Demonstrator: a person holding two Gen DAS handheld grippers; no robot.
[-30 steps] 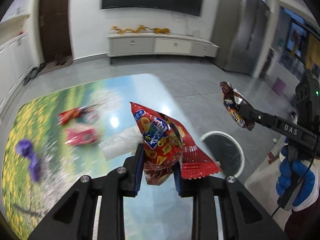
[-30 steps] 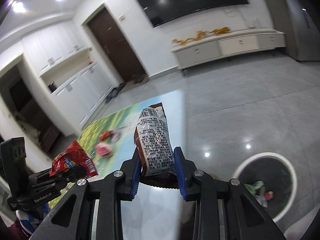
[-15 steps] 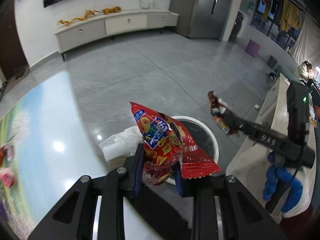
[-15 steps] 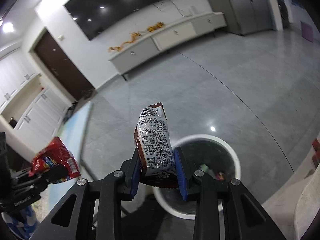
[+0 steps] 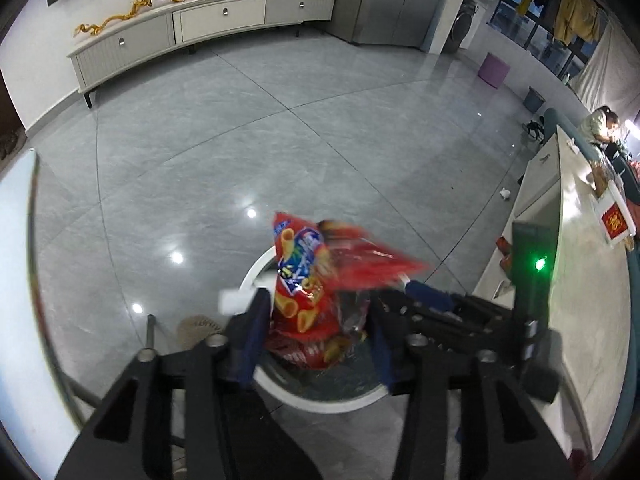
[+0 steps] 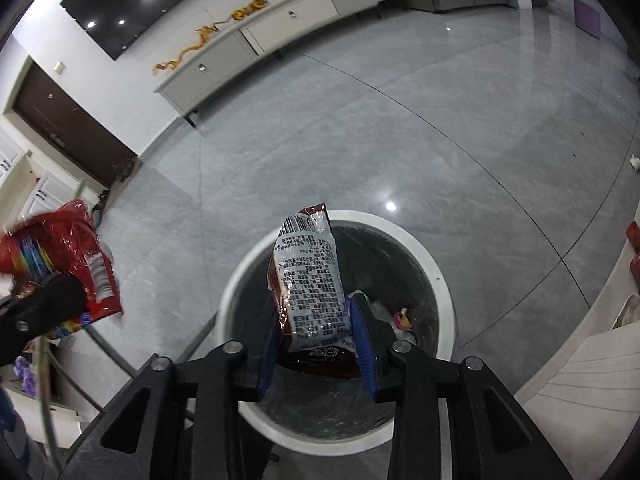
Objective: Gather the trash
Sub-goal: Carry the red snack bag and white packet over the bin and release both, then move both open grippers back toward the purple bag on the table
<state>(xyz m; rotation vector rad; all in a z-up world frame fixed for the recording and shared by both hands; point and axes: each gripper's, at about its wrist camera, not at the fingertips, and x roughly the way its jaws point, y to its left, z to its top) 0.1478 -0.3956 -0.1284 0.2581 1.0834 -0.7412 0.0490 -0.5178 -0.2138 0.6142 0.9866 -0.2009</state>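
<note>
Two snack wrappers poised over one bin. Right gripper above the bin, jaws pinching a brown wrapper by its lower end, printed back facing the camera, top standing up toward 12 o'clock. Wrapper centred over the open mouth, seemingly so that a release sends it straight down among the scraps already visible inside at 3 o'clock of the jaws.

Left gripper also at the bin, jaws set fairly wide around a red bag; bag blurred, bulging up and fanning toward 2 o'clock, so hard to tell whether gripped firmly or already slipping loose. In the right view, that bag at 9 o'clock, at the bin's left edge rather than over its middle. In the left view, the right tool's black body with a green light at 3 o'clock, close alongside.

Likely step: dropping both pieces. Main risk, judged from the crowding: jaws knocking together over the rim, or the red bag falling outside onto the grey floor. A white scrap beside the left jaw at 10 o'clock, nature unclear.
</note>
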